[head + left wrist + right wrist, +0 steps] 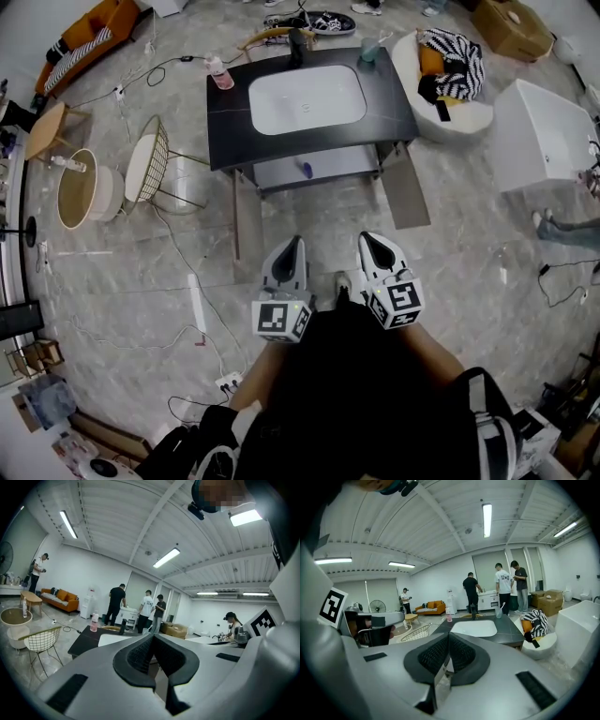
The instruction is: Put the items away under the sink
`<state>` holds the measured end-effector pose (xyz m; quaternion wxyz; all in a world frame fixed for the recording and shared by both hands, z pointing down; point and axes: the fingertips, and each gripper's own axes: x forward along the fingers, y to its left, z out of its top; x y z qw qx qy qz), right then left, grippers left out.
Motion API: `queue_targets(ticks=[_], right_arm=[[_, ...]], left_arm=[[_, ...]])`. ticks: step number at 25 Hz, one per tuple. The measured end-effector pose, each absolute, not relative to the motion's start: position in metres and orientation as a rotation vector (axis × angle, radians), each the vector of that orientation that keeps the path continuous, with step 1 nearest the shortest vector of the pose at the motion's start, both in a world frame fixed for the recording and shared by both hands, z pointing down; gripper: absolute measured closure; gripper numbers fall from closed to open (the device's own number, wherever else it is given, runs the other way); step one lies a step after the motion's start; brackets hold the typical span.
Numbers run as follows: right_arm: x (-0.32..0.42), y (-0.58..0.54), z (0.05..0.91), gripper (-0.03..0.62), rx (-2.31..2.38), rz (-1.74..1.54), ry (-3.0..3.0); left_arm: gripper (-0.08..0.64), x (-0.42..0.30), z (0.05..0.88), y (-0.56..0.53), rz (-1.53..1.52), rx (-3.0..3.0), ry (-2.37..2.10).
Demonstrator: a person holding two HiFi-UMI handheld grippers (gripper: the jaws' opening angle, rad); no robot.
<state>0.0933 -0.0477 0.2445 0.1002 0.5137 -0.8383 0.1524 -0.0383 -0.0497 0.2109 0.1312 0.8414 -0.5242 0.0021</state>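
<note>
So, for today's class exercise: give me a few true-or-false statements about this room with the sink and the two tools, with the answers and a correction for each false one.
1. The left tool and the right tool are both shut and empty. True.
2. The pink bottle stands in the basin. False: it stands on the counter, at a back corner.
3. A wire chair stands beside the counter. True.
4. The right tool holds the cup. False: the cup stands on the counter.

A pink bottle [218, 73] and a pale cup [368, 49] stand upright on the sink counter [234, 131].
</note>
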Motion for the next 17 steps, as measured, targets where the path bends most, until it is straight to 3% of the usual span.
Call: queue_targets(ticks=[17], right_arm=[[0.076,-0.047,0.241,0.581,1.523,0.421,-2.479]], left_arm=[[0.546,-0.054,0.211,-0.051,-0.008,2.436,-1.51]])
